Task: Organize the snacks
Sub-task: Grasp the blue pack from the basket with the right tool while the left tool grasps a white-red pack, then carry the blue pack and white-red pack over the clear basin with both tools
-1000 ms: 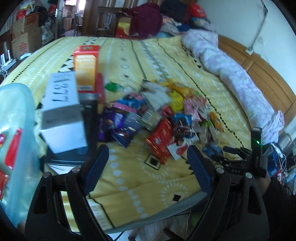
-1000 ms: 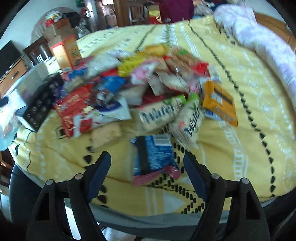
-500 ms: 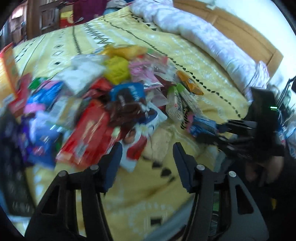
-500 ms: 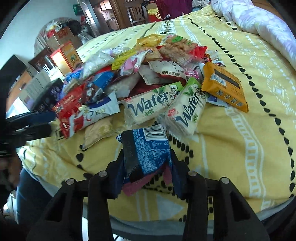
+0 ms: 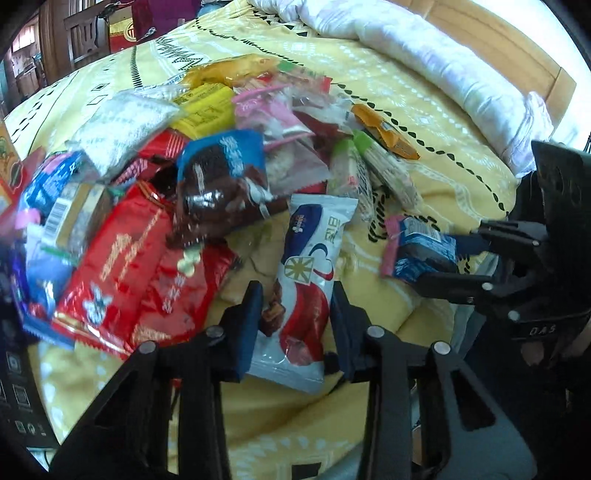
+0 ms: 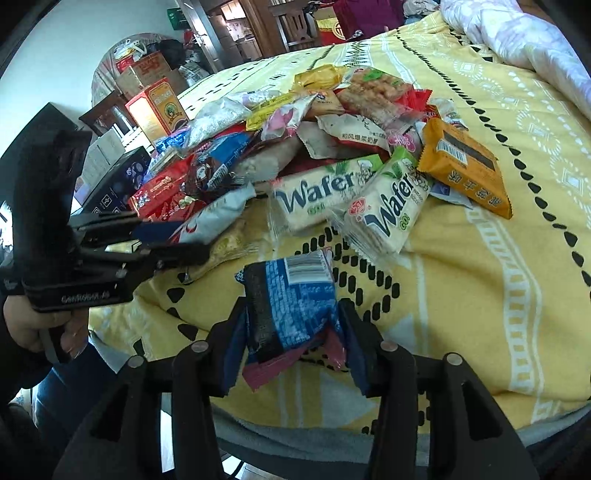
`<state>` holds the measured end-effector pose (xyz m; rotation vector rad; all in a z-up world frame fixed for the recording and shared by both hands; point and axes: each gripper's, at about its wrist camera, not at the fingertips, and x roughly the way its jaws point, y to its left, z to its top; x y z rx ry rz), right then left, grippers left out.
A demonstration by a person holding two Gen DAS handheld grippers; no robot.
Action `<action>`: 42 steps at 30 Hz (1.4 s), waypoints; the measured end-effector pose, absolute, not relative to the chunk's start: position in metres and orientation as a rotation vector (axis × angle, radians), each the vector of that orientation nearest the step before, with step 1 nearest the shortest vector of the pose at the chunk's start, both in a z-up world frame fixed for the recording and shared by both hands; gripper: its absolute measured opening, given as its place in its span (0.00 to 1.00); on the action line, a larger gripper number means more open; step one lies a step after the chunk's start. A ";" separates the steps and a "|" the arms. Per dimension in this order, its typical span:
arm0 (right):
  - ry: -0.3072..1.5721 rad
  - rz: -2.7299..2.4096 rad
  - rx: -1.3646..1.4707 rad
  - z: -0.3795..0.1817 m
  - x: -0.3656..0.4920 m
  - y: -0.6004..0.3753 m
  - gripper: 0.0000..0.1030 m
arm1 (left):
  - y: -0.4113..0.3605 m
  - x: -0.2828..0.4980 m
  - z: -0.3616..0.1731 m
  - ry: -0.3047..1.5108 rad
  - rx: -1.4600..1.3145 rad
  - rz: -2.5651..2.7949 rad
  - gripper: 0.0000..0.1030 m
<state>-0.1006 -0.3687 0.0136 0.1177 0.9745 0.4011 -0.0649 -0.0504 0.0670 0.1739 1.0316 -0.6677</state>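
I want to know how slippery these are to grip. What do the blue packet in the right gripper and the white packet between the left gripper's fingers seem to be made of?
The blue packet looks like thin printed plastic film: it creases and buckles between the right gripper. The white packet at the left gripper looks like glossy plastic wrap, with bright glare along its lower end. Both probably slick.

Bed: yellow patterned bedspread covering the bed.
Far edge: rumpled pale lilac quilt against a wooden headboard.
Wall: plain white wall.
Beyond: dark wooden chair, stacked cardboard boxes.
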 end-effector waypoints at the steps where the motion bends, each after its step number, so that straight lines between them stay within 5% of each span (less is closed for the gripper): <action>1: 0.973 0.407 0.113 0.014 -0.101 -0.369 0.61 | -0.051 -0.064 0.067 1.026 0.175 -0.657 0.37; 11: 1.001 0.422 0.101 0.010 -0.092 -0.372 0.60 | -0.065 -0.058 0.063 1.015 0.164 -0.635 0.50; 13: 1.008 0.417 0.101 0.007 -0.091 -0.373 0.55 | -0.067 -0.058 0.063 1.015 0.170 -0.627 0.48; 16: 0.999 0.409 0.109 0.007 -0.091 -0.375 0.45 | -0.066 -0.061 0.069 1.006 0.155 -0.628 0.27; 30: 0.856 0.404 0.113 0.064 -0.102 -0.373 0.45 | -0.024 -0.077 0.134 0.852 0.031 -0.559 0.27; 42: 0.686 0.545 0.045 0.164 -0.069 -0.293 0.45 | 0.111 -0.091 0.230 0.635 -0.049 -0.251 0.27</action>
